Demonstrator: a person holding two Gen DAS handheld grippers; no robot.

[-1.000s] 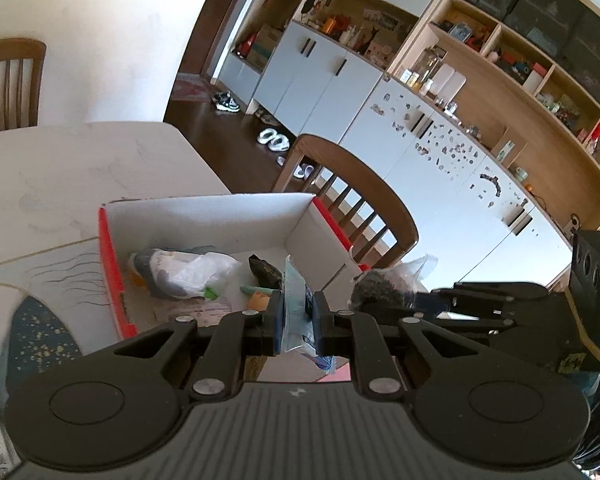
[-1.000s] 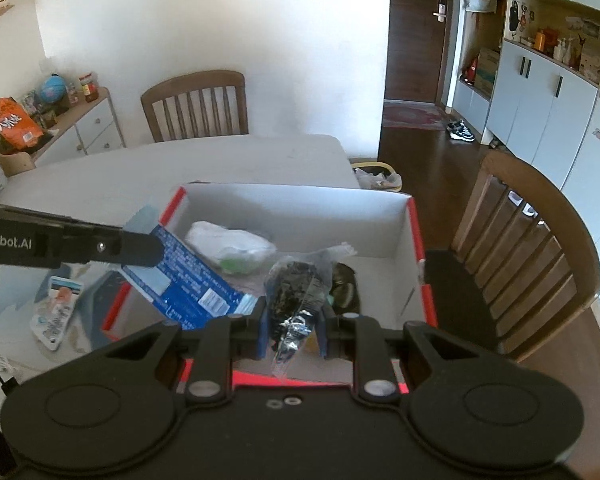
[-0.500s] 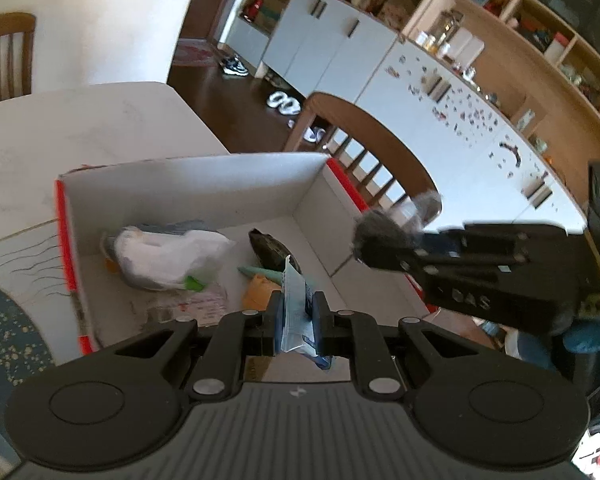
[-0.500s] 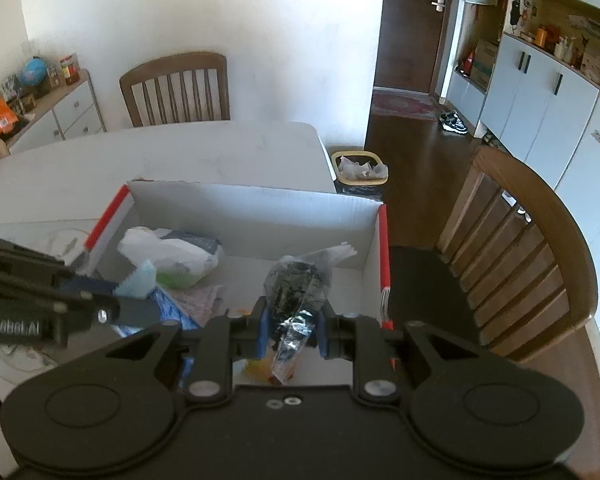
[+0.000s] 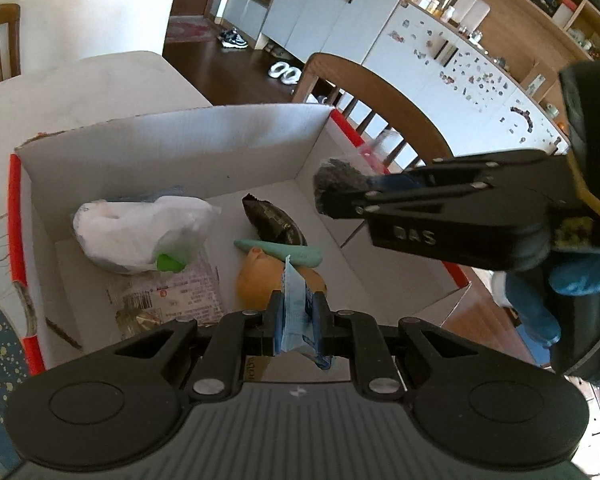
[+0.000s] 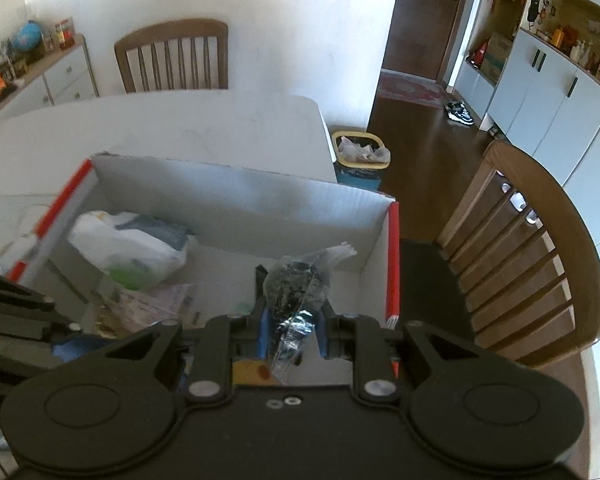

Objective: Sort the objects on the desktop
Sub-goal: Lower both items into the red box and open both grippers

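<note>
Two grippers hover over the red-edged white cardboard box: left gripper pinching a blue packet, right gripper clamping a clear, seemingly dark-filled bag; each should release low, clear of the near wall.

From my left wrist view, the only letters I can read are "DAS", raised on the black side of the right gripper. The pink packet lying in the box carries print too small to read.

A home dining room — wooden chairs, white table, wall cupboards — shoes by the door.
</note>
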